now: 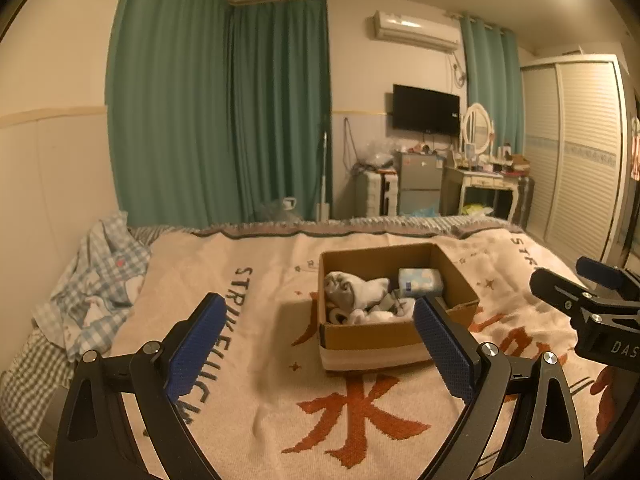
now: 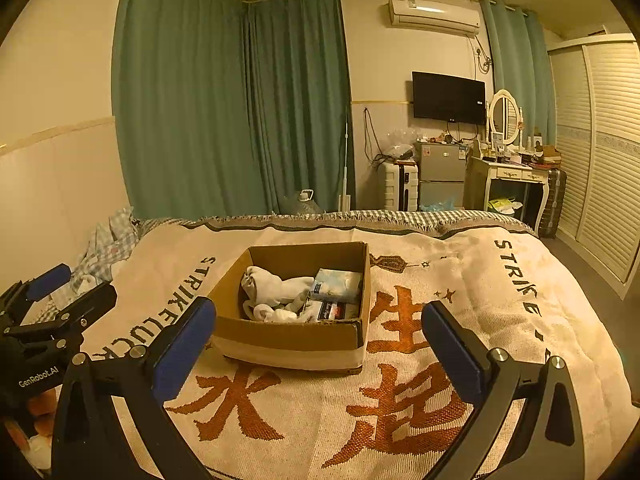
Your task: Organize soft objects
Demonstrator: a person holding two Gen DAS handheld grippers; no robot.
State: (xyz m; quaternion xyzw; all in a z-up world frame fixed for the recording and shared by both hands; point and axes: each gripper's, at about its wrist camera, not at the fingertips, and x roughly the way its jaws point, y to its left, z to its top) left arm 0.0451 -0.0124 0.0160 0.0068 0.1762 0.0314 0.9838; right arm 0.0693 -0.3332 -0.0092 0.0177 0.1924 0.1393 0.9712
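Socks (image 2: 276, 292) & tissue packs (image 2: 338, 286) in the cardboard box (image 2: 288, 338), mid-bed on a woven blanket (image 2: 460, 280), look light, limp, squashy, so pinch a bunched fold w/ left gripper (image 1: 320, 344) or right gripper (image 2: 320, 354), both w/ jaws wide & empty; bedroom, green curtains (image 2: 224, 100).

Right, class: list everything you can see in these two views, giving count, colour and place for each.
cardboard box: one, brown, open, on the blanket at the middle of the bed
white socks: a bundle, count unclear, inside the box, left part
tissue pack: one, pale blue and white, inside the box, right part
blanket: one, cream with orange characters, covering the bed
checked cloth: one, blue and white, crumpled at the bed's left edge
curtains: teal, far wall
television: one, black, wall-mounted
left tool: open, empty
right tool: open, empty
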